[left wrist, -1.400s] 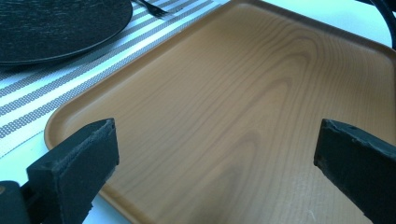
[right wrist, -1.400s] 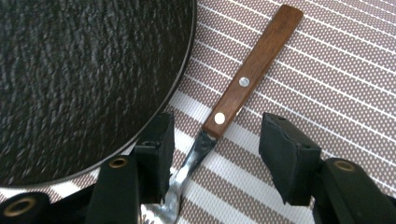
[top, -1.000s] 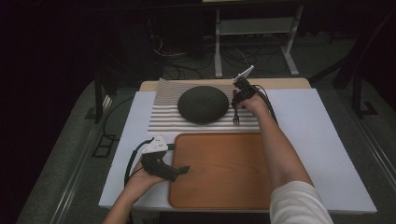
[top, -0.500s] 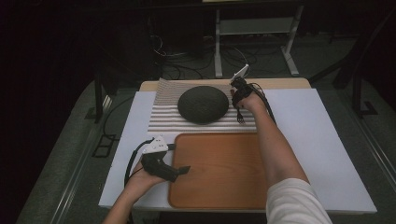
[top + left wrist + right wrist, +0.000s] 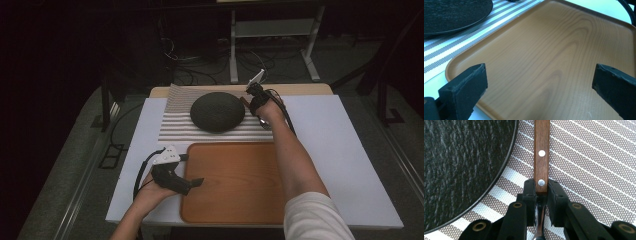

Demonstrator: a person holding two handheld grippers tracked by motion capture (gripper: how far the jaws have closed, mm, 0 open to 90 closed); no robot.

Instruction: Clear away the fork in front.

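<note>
Cutlery handle (image 5: 542,157) is what I've got in the right gripper (image 5: 541,191) at the moment: wooden, two rivets, jaws pinched on its end right where the wood meets a bit of metal shank, so it's some knife or fork, can't tell which because the business end is hidden under the gripper. Key thing for whatever I do next: the long axis of the handle runs straight out ahead of the jaws, roughly parallel to the curved edge of the dark round plate (image 5: 461,170), and it sits just beside that rim without touching as far as I can see. It looks to be lying on the striped placemat (image 5: 594,165), near the mat's right edge toward the far side of the table (image 5: 330,130). My right hand (image 5: 263,103) is obviously the near one here; the left gripper (image 5: 192,183) is well apart, parked with jaws spread wide and nothing between them over the near left corner of the wooden tray (image 5: 240,180). I'd guess the piece is headed for that tray, which is bare, so plenty of landing room. Mat is a woven mesh, grippy-looking. Room around the table is dark, cables on the floor behind.
</note>
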